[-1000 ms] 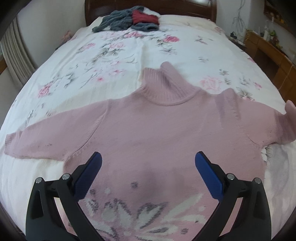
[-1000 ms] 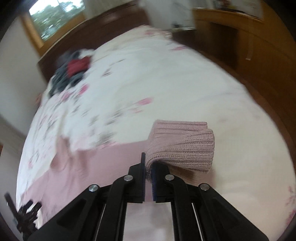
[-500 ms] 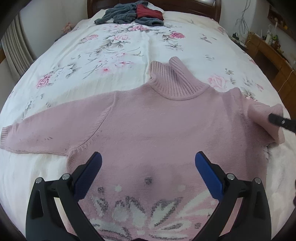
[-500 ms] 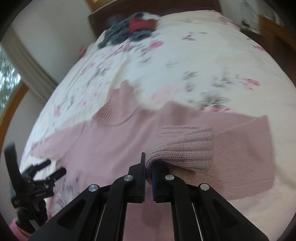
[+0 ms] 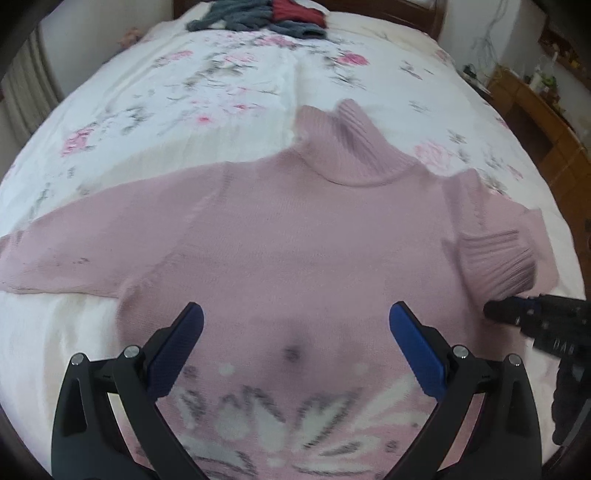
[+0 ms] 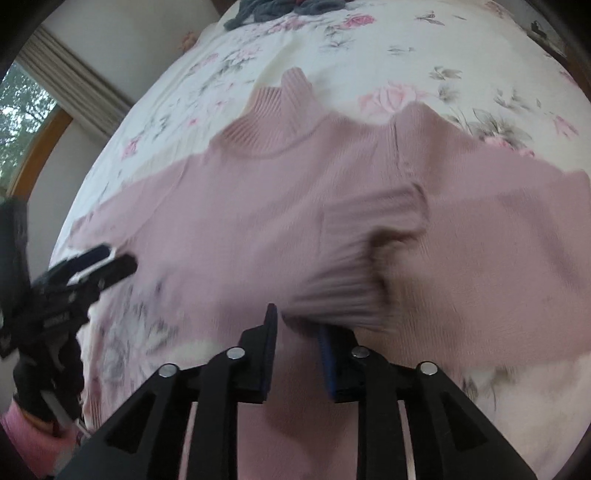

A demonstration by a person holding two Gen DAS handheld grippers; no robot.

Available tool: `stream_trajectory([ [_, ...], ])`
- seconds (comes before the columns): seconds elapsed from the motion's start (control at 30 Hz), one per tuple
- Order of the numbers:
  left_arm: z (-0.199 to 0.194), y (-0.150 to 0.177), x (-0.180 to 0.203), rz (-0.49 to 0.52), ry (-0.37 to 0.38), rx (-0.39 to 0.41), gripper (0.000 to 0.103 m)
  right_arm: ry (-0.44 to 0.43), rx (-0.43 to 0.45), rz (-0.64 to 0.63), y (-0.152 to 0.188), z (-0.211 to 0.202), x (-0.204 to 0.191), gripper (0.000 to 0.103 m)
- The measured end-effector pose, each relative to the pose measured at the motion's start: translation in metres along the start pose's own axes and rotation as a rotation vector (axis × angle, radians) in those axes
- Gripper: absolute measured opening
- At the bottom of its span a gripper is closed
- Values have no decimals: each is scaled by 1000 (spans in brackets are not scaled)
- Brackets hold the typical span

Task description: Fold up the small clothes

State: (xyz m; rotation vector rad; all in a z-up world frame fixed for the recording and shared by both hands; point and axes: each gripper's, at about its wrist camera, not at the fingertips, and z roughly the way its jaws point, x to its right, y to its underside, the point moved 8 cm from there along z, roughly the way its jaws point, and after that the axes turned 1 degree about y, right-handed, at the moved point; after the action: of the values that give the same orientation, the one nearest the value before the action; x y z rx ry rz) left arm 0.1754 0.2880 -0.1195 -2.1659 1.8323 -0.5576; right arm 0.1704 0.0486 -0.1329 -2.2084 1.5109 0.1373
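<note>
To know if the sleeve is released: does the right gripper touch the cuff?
Cannot tell. In the right wrist view the right gripper has its jaws apart and the cuff reaches their tips, but blur hides contact or gap.

We've open bed (image 5: 258,74) beyond the sweater (image 5: 295,240); clothes pile (image 5: 258,14) blocks the far end, cabinet (image 5: 535,110) flanks rt.
</note>
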Motion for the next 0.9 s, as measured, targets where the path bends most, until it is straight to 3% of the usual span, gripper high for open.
stream_trajectory([
  [0.2, 10, 1, 74, 66, 155, -61, 100, 17, 49, 52, 39, -47, 35, 30],
  [0.3, 24, 2, 112, 83, 195, -94, 100, 51, 77, 106, 51, -66, 62, 32],
  [0.4, 34, 4, 145, 131, 198, -100, 100, 74, 94, 151, 59, -76, 84, 32],
  [0.63, 62, -1, 180, 225, 64, -72, 99, 80, 120, 219, 66, -83, 112, 32],
  [0.67, 64, -1, 179, 224, 61, -74, 92, 82, 121, 220, 67, -83, 113, 32],
  [0.7, 67, -2, 179, 224, 60, -81, 76, 86, 123, 219, 67, -84, 114, 32],
  [0.77, 70, -2, 180, 219, 91, -98, 52, 98, 127, 215, 67, -85, 116, 32],
  [0.83, 69, -1, 182, 199, 140, -104, 40, 103, 131, 219, 68, -87, 119, 32],
  [0.9, 67, -3, 178, 191, 136, -90, 21, 102, 135, 230, 66, -89, 121, 32],
])
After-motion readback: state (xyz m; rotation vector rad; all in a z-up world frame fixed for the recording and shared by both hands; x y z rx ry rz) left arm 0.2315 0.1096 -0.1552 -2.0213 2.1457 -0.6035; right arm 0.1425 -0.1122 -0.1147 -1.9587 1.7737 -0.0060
